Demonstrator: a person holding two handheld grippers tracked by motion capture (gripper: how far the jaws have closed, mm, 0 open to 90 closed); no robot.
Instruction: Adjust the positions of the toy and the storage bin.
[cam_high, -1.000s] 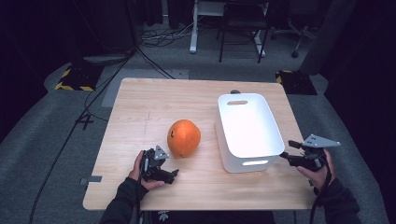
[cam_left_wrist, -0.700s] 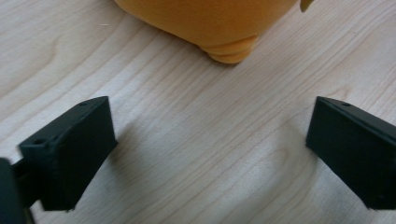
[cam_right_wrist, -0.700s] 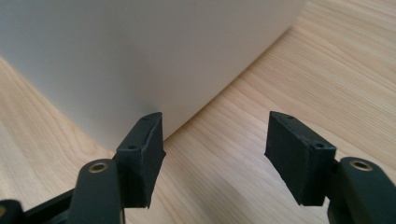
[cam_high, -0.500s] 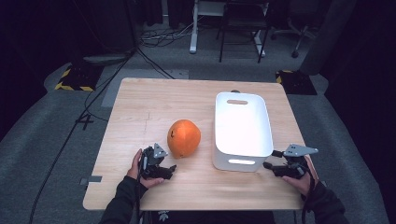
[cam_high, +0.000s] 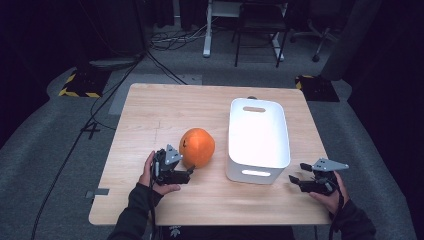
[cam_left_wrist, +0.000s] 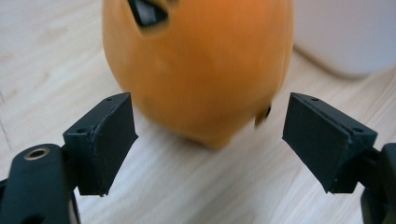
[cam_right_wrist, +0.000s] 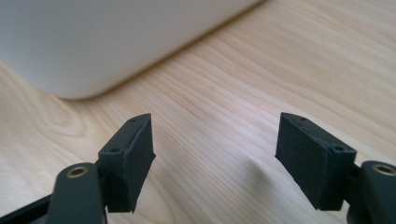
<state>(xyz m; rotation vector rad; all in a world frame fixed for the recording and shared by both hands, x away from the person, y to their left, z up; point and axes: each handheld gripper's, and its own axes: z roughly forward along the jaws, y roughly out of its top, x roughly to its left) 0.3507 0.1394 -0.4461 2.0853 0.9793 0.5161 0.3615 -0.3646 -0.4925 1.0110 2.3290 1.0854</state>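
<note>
Pumpkin (cam_high: 197, 147) on table (cam_high: 150, 120), just ahead of left gripper (cam_high: 186, 172), lower bulge reaching between spread jaws, pads clear of skin. White bin (cam_high: 258, 137) just beyond pumpkin, near right gripper (cam_high: 295, 182). Right jaws parted, just been opening, nothing between, bin corner ahead.

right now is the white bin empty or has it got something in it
Empty. The high view looks straight into the white bin and shows only its bare white floor; the orange pumpkin sits outside it on the table, to its left.
</note>
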